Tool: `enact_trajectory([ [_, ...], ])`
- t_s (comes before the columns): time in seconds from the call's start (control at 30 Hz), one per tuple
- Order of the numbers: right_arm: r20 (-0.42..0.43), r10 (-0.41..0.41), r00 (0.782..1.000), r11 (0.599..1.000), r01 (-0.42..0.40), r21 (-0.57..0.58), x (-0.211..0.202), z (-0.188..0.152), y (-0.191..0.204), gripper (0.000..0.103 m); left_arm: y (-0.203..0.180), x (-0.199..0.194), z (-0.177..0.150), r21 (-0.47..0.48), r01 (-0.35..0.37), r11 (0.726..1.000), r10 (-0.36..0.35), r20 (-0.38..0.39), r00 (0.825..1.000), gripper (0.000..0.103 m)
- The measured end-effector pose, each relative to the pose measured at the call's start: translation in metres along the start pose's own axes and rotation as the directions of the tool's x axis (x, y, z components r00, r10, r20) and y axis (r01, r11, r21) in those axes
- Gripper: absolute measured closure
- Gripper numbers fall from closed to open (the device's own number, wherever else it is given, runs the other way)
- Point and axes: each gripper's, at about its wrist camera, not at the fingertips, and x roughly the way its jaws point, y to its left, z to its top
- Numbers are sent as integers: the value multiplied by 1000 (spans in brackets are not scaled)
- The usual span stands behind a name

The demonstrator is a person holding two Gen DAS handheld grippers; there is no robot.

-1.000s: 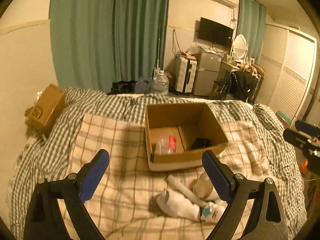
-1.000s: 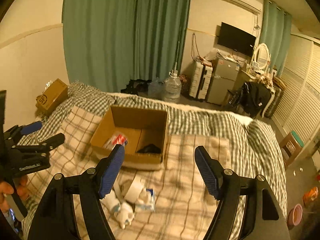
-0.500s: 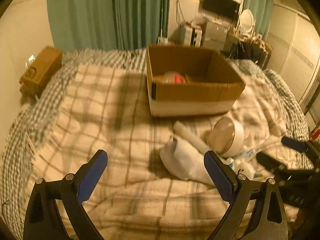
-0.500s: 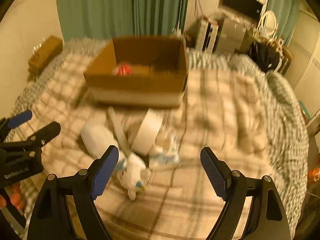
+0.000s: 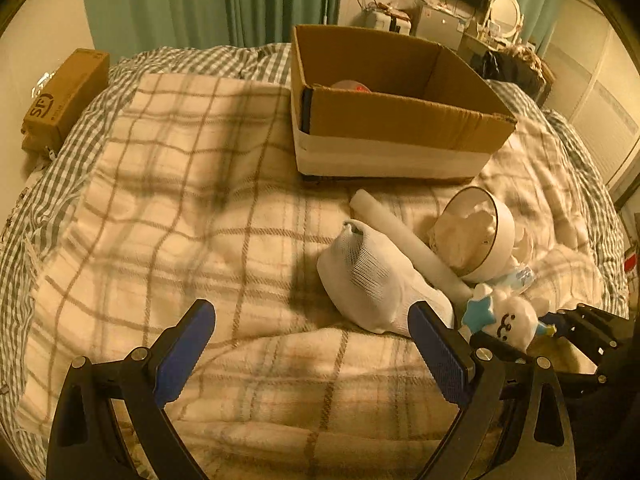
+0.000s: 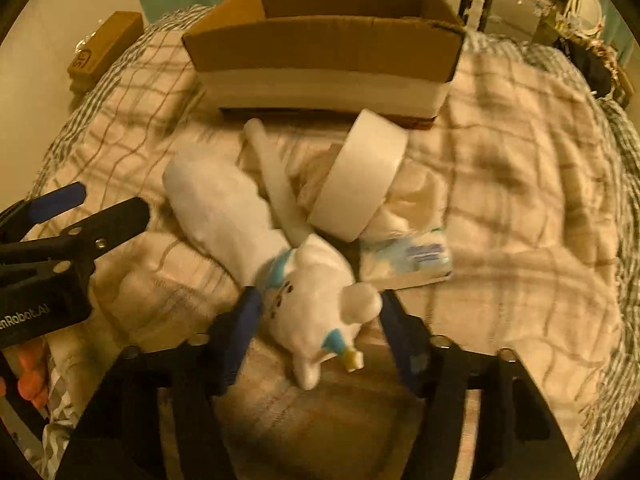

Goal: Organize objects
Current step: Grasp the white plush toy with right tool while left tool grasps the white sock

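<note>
Honestly, the right claw [image 6: 316, 316] straddles the plush toy [image 6: 316, 300], not yet clamped; squishy, could slip out and nudge the tape roll [image 6: 360, 180]. Left claw [image 5: 312, 344] gapes, empty.

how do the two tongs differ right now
The left tongs are spread wide over bare blanket with nothing between them; the right tongs are narrower and sit around the white plush toy. Whether they grip it yet is unclear. Both have blue pads and black frames.
</note>
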Motion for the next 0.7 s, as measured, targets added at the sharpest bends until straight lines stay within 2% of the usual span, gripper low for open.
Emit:
enact_trajectory([
  [0.03, 4, 8, 1000, 1000, -8, -1, -1, 0, 0, 55, -2, 1, 0, 7, -2, 1000, 2, -10, 1000, 3],
  [0.07, 10, 2, 1000, 1000, -2, 0, -4, 0, 0, 61, -3, 2, 1, 13, -6, 1000, 6, -17, 1000, 3],
  [0.2, 100, -18, 995, 1000, 16, 14, -29, 4, -6, 61, -7, 3, 9, 29, -13, 999, 14, -19, 1000, 3],
  [0.33, 207, -89, 974, 996, 83, 35, -58, 12, -19, 61, -13, 12, 23, 22, -13, 1000, 14, -10, 1000, 3],
  [0.43, 228, -114, 967, 993, 102, 63, -59, 13, -30, 61, -16, 30, 28, 12, -9, 1000, 9, -42, 999, 3],
  [0.57, 211, -86, 974, 993, 65, 103, -49, 11, -42, 61, -18, 54, 29, -2, 41, 999, -41, -99, 994, 5],
  [0.6, 207, -81, 975, 993, 60, 106, -47, 11, -43, 61, -20, 58, 28, 3, 55, 998, -54, -115, 992, 9],
  [0.63, 205, -79, 976, 993, 58, 106, -45, 11, -42, 61, -22, 63, 27, 7, 75, 997, -73, -129, 989, 19],
  [0.7, 202, -75, 976, 993, 55, 103, -42, 11, -43, 61, -24, 68, 26, 6, 126, 992, -123, -146, 982, 30],
])
